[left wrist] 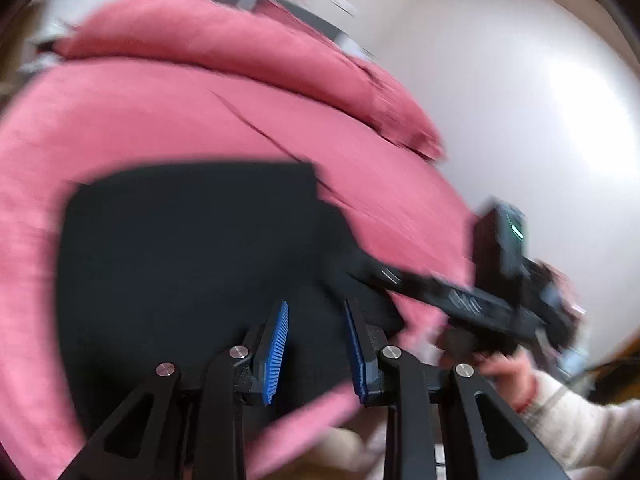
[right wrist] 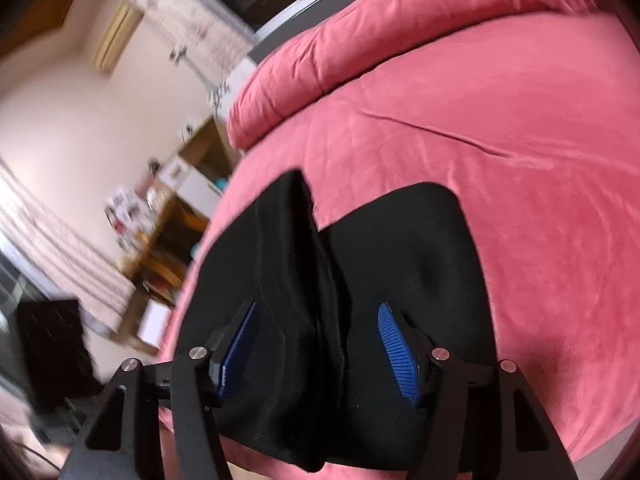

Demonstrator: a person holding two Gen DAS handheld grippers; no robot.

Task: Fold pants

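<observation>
left wrist view: our left gripper (left wrist: 316,344) hangs with fingers apart over the black pants (left wrist: 188,248) on the pink bed (left wrist: 168,120). our right gripper (right wrist: 318,344), also spread, straddles a raised fold of pants (right wrist: 296,272); pillows (right wrist: 360,32) lie beyond.

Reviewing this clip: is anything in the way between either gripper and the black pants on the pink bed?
Nothing visible. The left gripper is open right above the pants, and the right gripper is open with a raised fold of the pants between its fingers. Only the pink bedcover surrounds them.
</observation>
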